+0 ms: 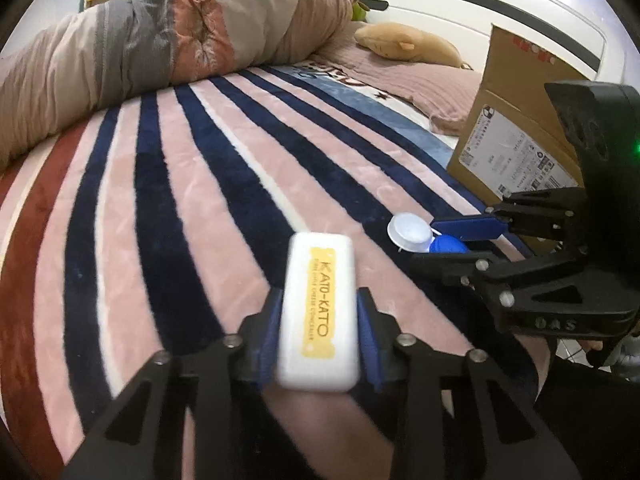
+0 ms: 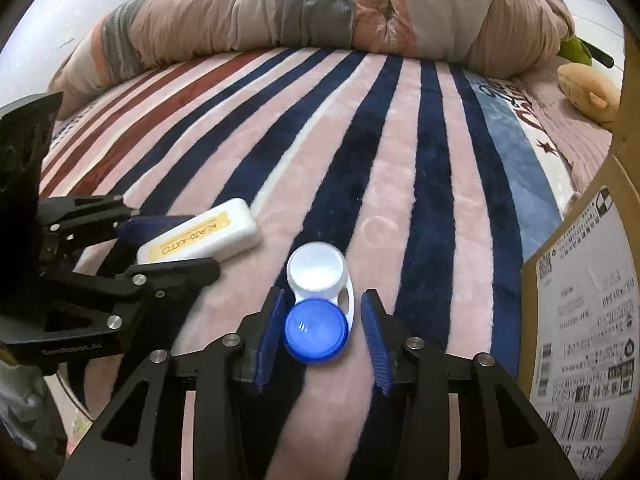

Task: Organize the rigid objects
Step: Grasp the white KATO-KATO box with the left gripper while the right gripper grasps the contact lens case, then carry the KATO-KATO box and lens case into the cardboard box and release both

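A white rectangular box with a yellow KATO-KATO label (image 1: 318, 316) sits between the blue pads of my left gripper (image 1: 319, 304), which is shut on it; the box also shows in the right wrist view (image 2: 202, 236). A contact lens case with one white cap and one blue cap (image 2: 318, 308) lies on the striped blanket. My right gripper (image 2: 323, 308) is open, its pads on either side of the blue cap with a gap on the right. In the left wrist view the case (image 1: 420, 236) lies between the right gripper's fingers.
A brown cardboard box with shipping labels (image 1: 516, 136) stands at the right, close to the right gripper; it also shows in the right wrist view (image 2: 584, 300). A bunched quilt (image 2: 320, 8) lies across the far side of the bed. A tan plush toy (image 1: 404, 42) lies near the headboard.
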### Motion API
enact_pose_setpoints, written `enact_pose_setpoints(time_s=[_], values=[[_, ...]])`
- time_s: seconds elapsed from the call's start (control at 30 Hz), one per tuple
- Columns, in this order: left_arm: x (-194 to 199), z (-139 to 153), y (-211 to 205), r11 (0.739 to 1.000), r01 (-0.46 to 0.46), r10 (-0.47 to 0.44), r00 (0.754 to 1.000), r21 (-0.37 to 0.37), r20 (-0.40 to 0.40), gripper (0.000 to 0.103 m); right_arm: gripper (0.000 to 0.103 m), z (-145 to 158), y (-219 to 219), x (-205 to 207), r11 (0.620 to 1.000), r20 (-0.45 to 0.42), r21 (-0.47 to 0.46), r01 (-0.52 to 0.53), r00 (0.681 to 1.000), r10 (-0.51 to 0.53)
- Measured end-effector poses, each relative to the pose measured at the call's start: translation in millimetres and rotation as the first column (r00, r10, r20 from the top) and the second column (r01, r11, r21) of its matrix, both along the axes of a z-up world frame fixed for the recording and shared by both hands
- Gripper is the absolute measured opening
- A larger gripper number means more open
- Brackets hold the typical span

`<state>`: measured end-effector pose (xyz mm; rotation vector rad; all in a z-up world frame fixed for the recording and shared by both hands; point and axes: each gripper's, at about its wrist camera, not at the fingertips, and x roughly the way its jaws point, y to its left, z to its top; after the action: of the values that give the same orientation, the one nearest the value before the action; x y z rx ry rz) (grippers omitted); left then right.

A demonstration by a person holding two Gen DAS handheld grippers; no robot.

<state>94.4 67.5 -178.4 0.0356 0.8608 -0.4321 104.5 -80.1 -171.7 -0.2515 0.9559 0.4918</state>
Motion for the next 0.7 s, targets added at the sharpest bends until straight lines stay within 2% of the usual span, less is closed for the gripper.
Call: enact_pose_setpoints(time_s=[0.13, 0.27, 0.47, 0.7], values=[[-6.5, 5.5, 4.1, 1.000, -0.017, 0.017, 1.000, -0.003, 0.008, 0.032, 0.028, 6.0, 0.7, -2.0, 1.000, 0.038, 0.002, -0.011, 0.999, 0.011], [-19.6, 26.5, 5.0, 0.999, -0.035, 0.035, 0.998, 0.005, 0.042, 0.032, 0.028, 32.7, 1.4, -17.7, 0.998, 0.091, 0.041, -0.054, 0.995, 0.050], [-47.9, 85.1, -7.5, 0.997, -0.066, 0.060, 0.988, 0.038, 0.145, 0.032, 0.028, 93.6, -10.0, -54.7, 0.990, 0.229, 0.090, -0.104, 0.970, 0.081], [-76.8, 158.4, -57.7, 0.998, -0.029, 0.011, 0.962, 0.063, 0.271, 0.032, 0.028, 159.9, -66.4, -91.7, 0.982, 0.379, 0.164, -0.094, 0.925, 0.025]])
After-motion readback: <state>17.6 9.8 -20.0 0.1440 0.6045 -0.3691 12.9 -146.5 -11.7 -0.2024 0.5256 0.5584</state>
